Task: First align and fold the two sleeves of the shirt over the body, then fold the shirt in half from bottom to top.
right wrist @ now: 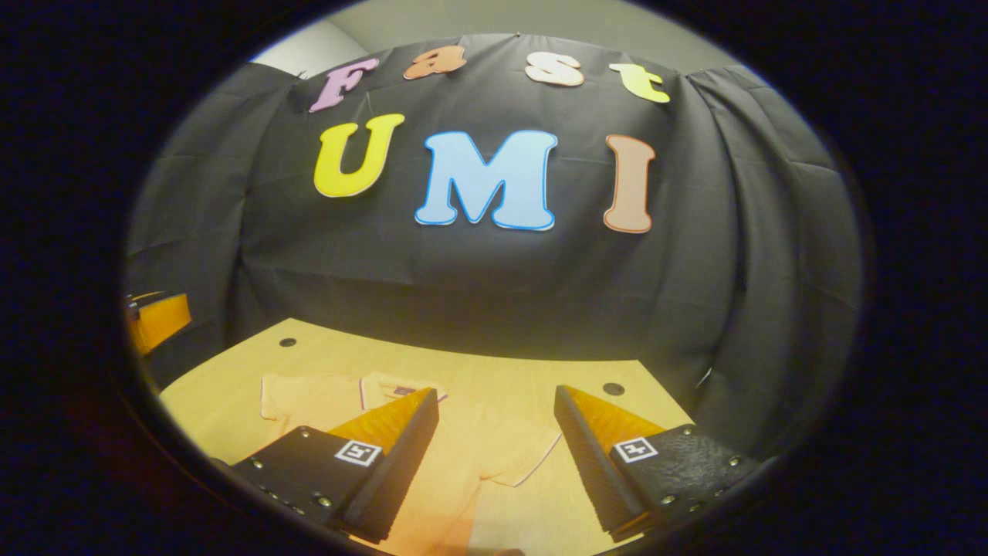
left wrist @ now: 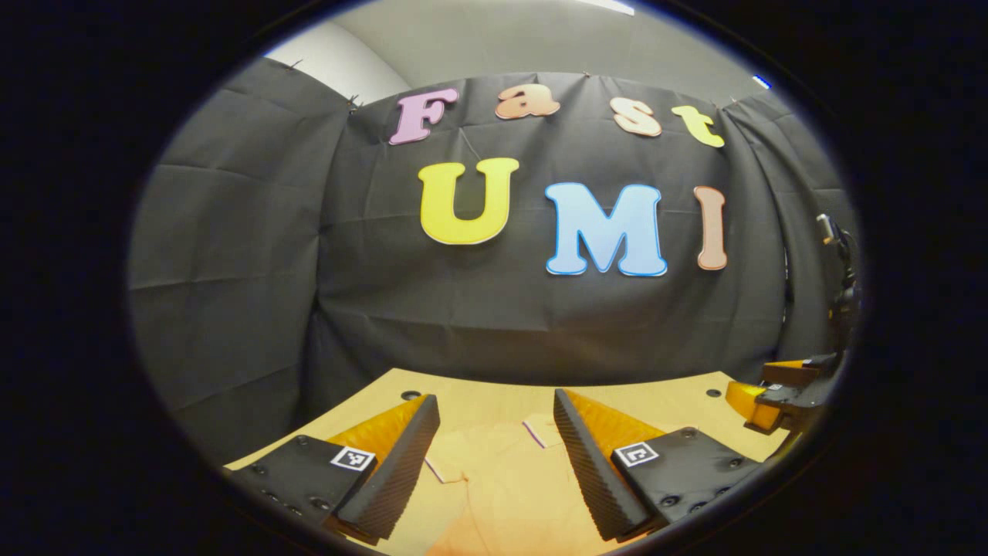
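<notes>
Orange shirt [right wrist: 471, 455] lies flat on the wooden tabletop [right wrist: 309, 359], both sleeves spread outward. Left tongs [left wrist: 494, 432] hang spread apart above its collar area; right tongs [right wrist: 494, 425] likewise released over its body, grasping nothing.

No readable words or numbers stand on anything apart from the booth wall. The only signs are small black-and-white square markers, one on each finger mount of the left gripper [left wrist: 494, 463] and one on each finger mount of the right gripper [right wrist: 494, 455]; their patterns are coded blocks, not letters. The shirt [right wrist: 455, 455] carries no legible label.
</notes>
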Tool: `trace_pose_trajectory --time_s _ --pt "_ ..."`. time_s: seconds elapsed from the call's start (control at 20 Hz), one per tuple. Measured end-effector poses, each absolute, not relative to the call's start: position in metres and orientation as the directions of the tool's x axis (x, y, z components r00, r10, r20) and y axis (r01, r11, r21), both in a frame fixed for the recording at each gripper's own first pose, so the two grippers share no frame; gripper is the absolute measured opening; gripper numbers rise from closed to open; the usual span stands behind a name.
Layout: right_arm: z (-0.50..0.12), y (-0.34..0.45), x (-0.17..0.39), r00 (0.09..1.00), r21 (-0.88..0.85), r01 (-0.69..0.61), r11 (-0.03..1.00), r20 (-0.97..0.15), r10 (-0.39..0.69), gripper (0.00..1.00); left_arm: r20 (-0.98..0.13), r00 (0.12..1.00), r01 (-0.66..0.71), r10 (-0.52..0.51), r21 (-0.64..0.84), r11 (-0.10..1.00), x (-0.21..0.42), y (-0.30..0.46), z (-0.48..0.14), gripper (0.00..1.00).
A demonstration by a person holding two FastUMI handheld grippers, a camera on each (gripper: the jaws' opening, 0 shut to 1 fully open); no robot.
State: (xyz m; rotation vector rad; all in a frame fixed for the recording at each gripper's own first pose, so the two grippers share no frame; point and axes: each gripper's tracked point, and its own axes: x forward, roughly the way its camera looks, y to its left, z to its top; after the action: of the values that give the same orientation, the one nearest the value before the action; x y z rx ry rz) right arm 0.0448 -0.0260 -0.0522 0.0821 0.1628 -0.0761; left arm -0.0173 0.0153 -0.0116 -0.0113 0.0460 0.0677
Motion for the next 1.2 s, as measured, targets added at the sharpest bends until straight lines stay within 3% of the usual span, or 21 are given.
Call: trace_pose_trajectory --time_s 0.4,1.2 --pt "-0.126 -0.037 0.078 0.927 0.092 0.136 0.986 -0.362 -0.094 0.94 -0.069 0.989 -0.131 0.13 -0.01 0.991 -0.029 0.027 -0.02 0.97" --pt "-0.235 -0.076 0.158 0.784 0.132 0.258 0.957 -0.608 -0.128 0.94 -0.131 0.973 -0.194 0.193 0.006 0.981 -0.046 0.035 -0.037 0.97"
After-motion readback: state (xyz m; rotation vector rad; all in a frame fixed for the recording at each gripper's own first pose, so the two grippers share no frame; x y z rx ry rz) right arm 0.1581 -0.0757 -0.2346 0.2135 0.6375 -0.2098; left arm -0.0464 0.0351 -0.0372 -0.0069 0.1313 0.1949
